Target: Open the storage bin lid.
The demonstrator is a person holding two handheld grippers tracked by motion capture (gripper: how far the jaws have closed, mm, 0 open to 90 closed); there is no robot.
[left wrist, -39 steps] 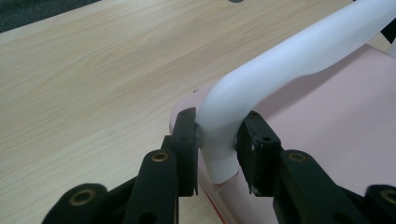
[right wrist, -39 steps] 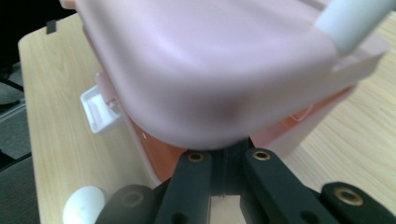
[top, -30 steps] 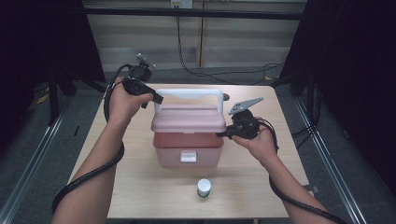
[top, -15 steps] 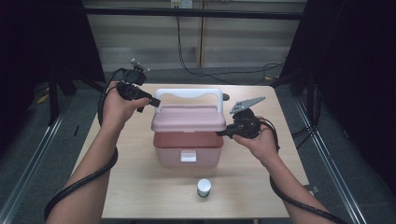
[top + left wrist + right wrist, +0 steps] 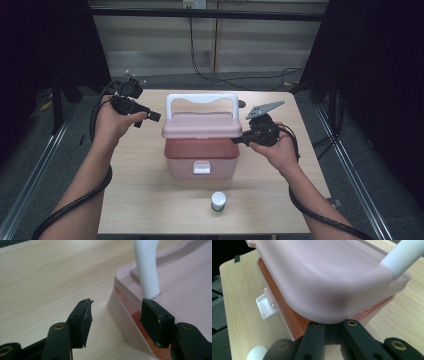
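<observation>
Two grippers flank a pink box point(image 5: 201, 150) standing mid-table in the high view, its white handle point(image 5: 201, 102) upright at the far side and its white latch point(image 5: 201, 167) facing the near edge. Left gripper point(image 5: 150, 116) now sits off to the left of the handle, farther from it than a second ago, when it was at the handle's left post. Right gripper point(image 5: 239, 140) is at the right edge of the pink lid point(image 5: 202, 125), where it was before. A small white-capped jar point(image 5: 218, 200) stands near the front edge of the table point(image 5: 140, 200).

Left gripper view: the jaws have just been opening; they stand apart with nothing between them, the handle post just beyond.

Right gripper view: the jaws are closed together under the lid's corner, pinching its rim; the lid stands lifted off the orange base.
</observation>
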